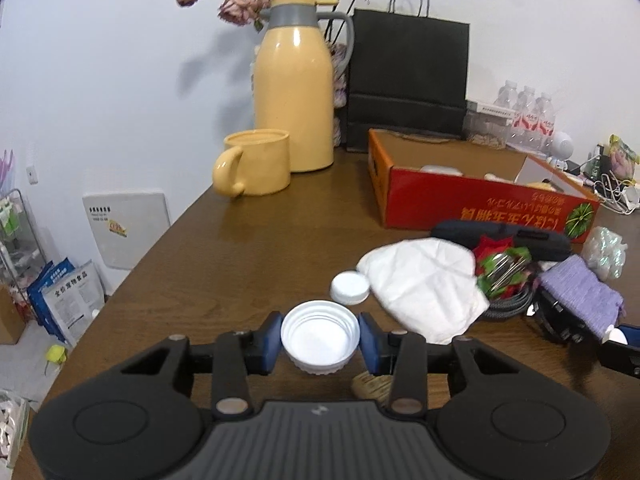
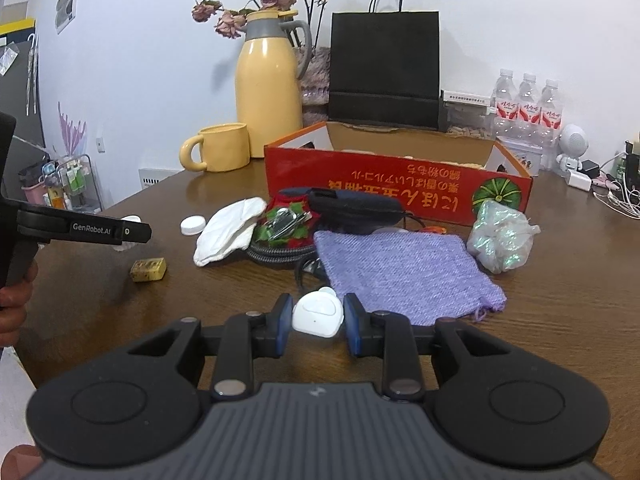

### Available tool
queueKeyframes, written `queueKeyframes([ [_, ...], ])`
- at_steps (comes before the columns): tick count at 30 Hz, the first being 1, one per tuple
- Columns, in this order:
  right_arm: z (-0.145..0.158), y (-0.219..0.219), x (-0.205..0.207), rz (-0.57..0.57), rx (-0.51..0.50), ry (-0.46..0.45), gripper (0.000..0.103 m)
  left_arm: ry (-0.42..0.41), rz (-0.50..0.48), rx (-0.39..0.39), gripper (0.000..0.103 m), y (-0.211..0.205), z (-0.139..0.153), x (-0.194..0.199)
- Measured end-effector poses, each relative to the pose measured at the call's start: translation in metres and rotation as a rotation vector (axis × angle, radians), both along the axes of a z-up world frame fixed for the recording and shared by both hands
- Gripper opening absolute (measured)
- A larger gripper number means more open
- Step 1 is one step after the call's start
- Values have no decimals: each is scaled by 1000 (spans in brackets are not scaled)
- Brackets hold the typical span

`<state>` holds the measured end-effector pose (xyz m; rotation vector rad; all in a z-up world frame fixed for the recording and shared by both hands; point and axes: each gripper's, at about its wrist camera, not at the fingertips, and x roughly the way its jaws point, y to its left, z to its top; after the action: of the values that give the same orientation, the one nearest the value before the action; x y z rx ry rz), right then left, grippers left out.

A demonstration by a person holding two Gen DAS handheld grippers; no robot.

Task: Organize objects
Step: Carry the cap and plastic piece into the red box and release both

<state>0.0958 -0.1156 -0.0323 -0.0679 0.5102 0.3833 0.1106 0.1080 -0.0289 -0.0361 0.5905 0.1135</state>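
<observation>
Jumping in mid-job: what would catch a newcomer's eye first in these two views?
Probably each tool already gripping something white: the left tool holds an upturned white lid, the right tool a small white case. Behind them, the tall yellow jug with its matching mug stands at the table's back left, and the open red box sits beyond the clutter, with a purple knitted cloth spread in front of it.

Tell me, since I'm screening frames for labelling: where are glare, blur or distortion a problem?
Left wrist view: fisheye bends the table edge, glare streaks the yellow jug, the purple cloth is soft. Right wrist view: dark vignetted corners, the black paper bag leans; centre sharp.
</observation>
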Motion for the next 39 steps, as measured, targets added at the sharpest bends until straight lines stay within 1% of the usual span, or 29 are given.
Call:
queueKeyframes([
  [9,13,-19,14,-16,17,-54,28,-38,-41,11,39,-31,21,15],
  [18,39,-42,48,-54,31,-142,28,-112,-68,-12,39,-62,55,50],
  [22,51,-50,71,-67,32,-178,28,-142,-83,-18,39,-80,70,73],
  [28,64,-58,112,-73,45,-211,28,-165,-90,-24,39,-104,84,114],
  [35,73,-60,166,-74,47,-222,28,-168,-91,-19,39,-128,90,165],
  [39,74,-59,202,-76,42,-200,28,-168,-78,-28,39,-138,90,195],
])
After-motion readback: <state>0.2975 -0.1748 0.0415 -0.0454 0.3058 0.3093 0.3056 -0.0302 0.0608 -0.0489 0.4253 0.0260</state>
